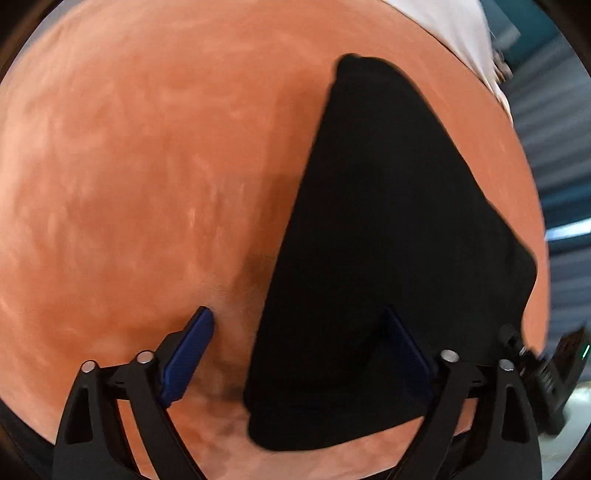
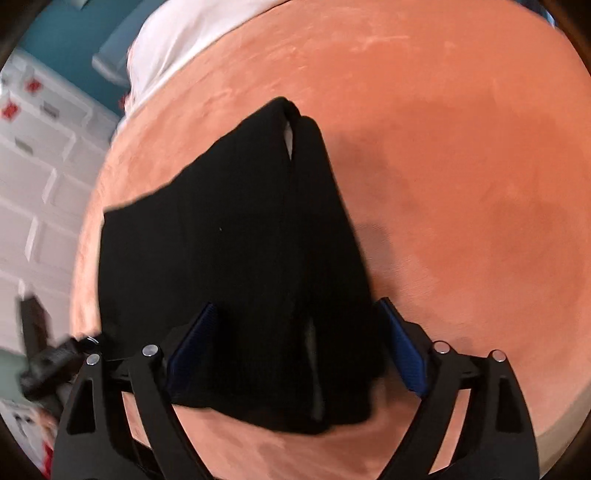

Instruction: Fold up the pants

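The black pants (image 2: 236, 266) lie folded into a compact dark bundle on the orange counter (image 2: 461, 166), and everything here is placed off that bundle. From the right wrist view, the right tongs (image 2: 295, 343) stand spread wide over the near end of the pants, one blue pad on either side of the cloth and neither pressing in — released, nothing gripped. At the far end of the bundle a slit between two folded edges shows a sliver of pale lining. From the left wrist view, the left tongs (image 1: 295, 347) are just as wide apart: the left blue pad (image 1: 188, 358) sits over bare counter beside the pants' near edge, while the other finger hangs above the dark fabric itself — released too, holding nothing. Beyond the far tip of the pants, at the counter's edge, a white cloth (image 1: 454, 33) hangs. Off to the side of the bundle, past the counter's rim, pale panelled cabinet fronts (image 2: 40, 166) show, blurred.
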{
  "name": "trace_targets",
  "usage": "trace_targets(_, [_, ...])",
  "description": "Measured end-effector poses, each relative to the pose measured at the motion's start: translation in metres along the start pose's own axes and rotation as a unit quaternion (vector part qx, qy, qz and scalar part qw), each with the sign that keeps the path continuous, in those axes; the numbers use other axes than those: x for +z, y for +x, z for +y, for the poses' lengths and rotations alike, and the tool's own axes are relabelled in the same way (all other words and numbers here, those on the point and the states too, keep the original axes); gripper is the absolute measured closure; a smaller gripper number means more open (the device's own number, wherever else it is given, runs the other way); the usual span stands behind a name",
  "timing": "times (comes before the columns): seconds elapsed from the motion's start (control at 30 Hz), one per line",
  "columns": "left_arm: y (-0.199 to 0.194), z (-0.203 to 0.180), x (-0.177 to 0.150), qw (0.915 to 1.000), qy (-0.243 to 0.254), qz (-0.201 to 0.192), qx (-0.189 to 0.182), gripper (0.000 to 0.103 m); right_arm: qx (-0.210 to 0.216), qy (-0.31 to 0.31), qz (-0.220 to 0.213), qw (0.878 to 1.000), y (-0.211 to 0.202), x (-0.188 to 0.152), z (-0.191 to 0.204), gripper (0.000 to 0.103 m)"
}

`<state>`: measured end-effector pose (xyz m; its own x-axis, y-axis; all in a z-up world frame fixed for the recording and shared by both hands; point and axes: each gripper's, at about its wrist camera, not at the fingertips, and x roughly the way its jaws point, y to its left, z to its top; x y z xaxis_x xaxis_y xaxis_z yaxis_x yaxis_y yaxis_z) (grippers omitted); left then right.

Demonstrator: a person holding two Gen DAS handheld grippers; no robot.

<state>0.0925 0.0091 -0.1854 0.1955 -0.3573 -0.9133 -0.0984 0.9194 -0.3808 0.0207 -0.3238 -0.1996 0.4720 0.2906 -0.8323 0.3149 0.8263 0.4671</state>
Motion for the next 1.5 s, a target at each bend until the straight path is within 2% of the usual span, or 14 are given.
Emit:
trace_targets(0.07, [-0.002, -0.002, 0.004, 0.9999, 0.006, 0.001, -0.011, 0.026, 0.004, 0.003, -0.001, 1.0, 0.0, -0.001, 0.009, 0.049])
trace_targets(0.1, [-0.007, -0.004, 0.006, 0.9988, 0.011, 0.001, -0.047, 0.06, 0.012, 0.008, -0.001, 1.0, -0.002, 0.0, 0.013, 0.058])
trace_targets(0.3, [-0.082, 0.0, 0.013, 0.9955, 0.034, -0.052, -0.072, 0.077, 0.063, -0.034, -0.024, 0.997, -0.039, 0.012, 0.074, 0.069])
trace_targets(0.47, [-0.149, 0.038, -0.004, 0.9933, 0.064, -0.097, -0.002, 0.064, 0.093, -0.068, -0.003, 0.993, -0.043, -0.014, 0.121, 0.066])
trace_targets(0.63, [-0.112, 0.082, -0.036, 0.9759, 0.07, -0.084, 0.189, 0.06, 0.009, -0.035, 0.063, 0.997, 0.026, -0.058, 0.089, 0.043])
trace_targets(0.77, [-0.142, 0.084, -0.046, 0.9788, 0.047, -0.113, 0.164, 0.06, -0.014, -0.023, -0.032, 0.999, -0.035, -0.061, 0.096, 0.049])
trace_targets(0.83, [-0.158, 0.065, -0.042, 0.973, 0.063, -0.147, 0.166, 0.057, -0.02, -0.07, -0.068, 0.995, -0.058, -0.058, 0.121, 0.059])
trace_targets(0.87, [-0.162, 0.054, -0.041, 0.9712, 0.073, -0.158, 0.162, 0.056, -0.013, -0.103, -0.079, 0.991, -0.067, -0.053, 0.144, 0.075])
trace_targets(0.9, [-0.161, 0.041, -0.038, 0.9707, 0.085, -0.163, 0.156, 0.048, -0.003, -0.124, -0.078, 0.989, -0.068, -0.048, 0.161, 0.088])
trace_targets(1.03, [-0.132, 0.016, -0.047, 0.9678, 0.116, -0.142, 0.172, 0.044, -0.025, -0.222, -0.051, 0.973, -0.019, -0.035, 0.217, 0.095])
trace_targets(1.13, [-0.107, 0.013, -0.061, 0.964, 0.135, -0.116, 0.197, 0.044, -0.082, -0.187, 0.03, 0.978, 0.06, -0.014, 0.177, 0.102])
trace_targets(1.27, [-0.099, 0.03, -0.076, 0.963, 0.134, -0.099, 0.211, 0.044, -0.019, -0.137, -0.005, 0.99, 0.019, -0.005, 0.19, 0.098])
trace_targets(1.4, [-0.104, 0.046, -0.086, 0.9652, 0.125, -0.104, 0.205, 0.039, 0.044, -0.221, 0.034, 0.974, 0.026, -0.022, 0.272, 0.098])
trace_targets(1.5, [-0.112, 0.045, -0.092, 0.9564, 0.14, -0.114, 0.229, 0.039, 0.062, -0.264, 0.073, 0.96, 0.068, -0.031, 0.328, 0.098])
